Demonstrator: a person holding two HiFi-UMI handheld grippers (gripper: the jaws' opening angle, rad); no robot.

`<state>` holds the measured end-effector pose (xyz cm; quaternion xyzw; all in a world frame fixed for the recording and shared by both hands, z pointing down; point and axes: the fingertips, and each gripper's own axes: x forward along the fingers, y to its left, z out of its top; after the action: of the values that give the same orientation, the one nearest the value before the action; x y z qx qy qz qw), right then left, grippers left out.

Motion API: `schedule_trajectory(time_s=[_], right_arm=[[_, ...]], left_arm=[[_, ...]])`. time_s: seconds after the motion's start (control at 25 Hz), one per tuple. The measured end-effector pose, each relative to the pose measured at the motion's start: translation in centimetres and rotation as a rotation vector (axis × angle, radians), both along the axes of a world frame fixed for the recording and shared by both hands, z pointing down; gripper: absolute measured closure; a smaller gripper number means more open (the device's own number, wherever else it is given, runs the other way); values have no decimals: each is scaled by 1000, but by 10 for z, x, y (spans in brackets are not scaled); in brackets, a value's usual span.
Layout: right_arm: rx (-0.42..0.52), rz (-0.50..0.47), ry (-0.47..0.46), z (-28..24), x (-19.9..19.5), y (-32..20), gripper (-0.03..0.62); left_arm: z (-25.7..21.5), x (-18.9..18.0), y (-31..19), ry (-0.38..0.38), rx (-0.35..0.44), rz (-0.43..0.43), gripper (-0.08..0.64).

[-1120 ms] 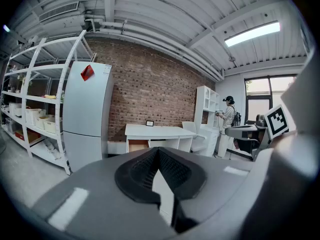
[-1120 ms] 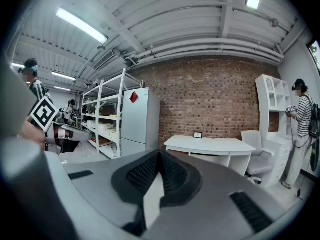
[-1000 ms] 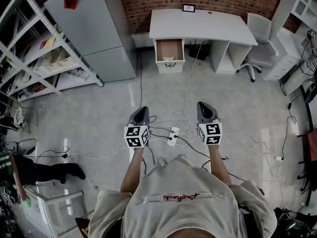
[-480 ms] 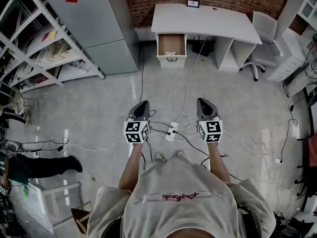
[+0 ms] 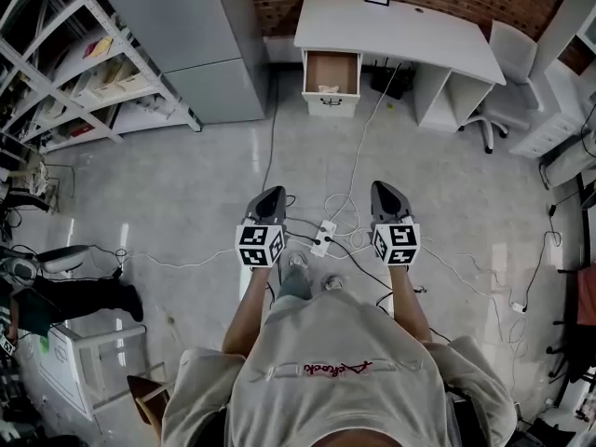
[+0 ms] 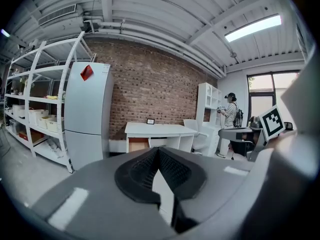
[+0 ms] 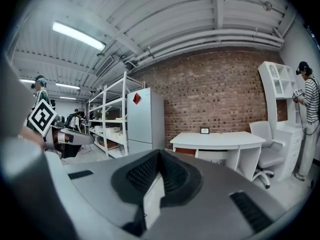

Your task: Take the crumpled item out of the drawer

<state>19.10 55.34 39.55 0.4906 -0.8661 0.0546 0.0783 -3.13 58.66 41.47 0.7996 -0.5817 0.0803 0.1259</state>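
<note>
The white desk stands against the brick wall at the top of the head view. Its left drawer is pulled open, with a small pale crumpled item at its front end. My left gripper and right gripper are held side by side over the floor, well short of the desk, both shut and empty. The left gripper view shows the left gripper pointing at the desk and the open drawer. The right gripper points left of the desk.
Cables and a power strip lie on the floor between the grippers and the desk. A grey fridge and metal shelving stand at the left, an office chair at the right. A person is at the left edge.
The desk and drawer have shifted right and up in the head view, and a foot now shows ahead of the body. Both grippers stay shut, side by side.
</note>
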Motion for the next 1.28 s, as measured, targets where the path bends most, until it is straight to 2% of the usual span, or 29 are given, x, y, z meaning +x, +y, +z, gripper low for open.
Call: schedule_trajectory(time_s=[0.32,0.72,1.04,1.28], right_arm=[[-1,25,30,1,-29,-45,580],[15,82,65,-7,-84,-113,580],[2,131,97,-2,-106,-132,580],[-3,145,121,-3,-113,-137,580]], left_arm=[[4,-25,-57,28,9,36,551],[1,-68,-143,49,23,133,551],[9,-93,-173,66,6,181,551],[14,-97,-181,80,-6,208,551]])
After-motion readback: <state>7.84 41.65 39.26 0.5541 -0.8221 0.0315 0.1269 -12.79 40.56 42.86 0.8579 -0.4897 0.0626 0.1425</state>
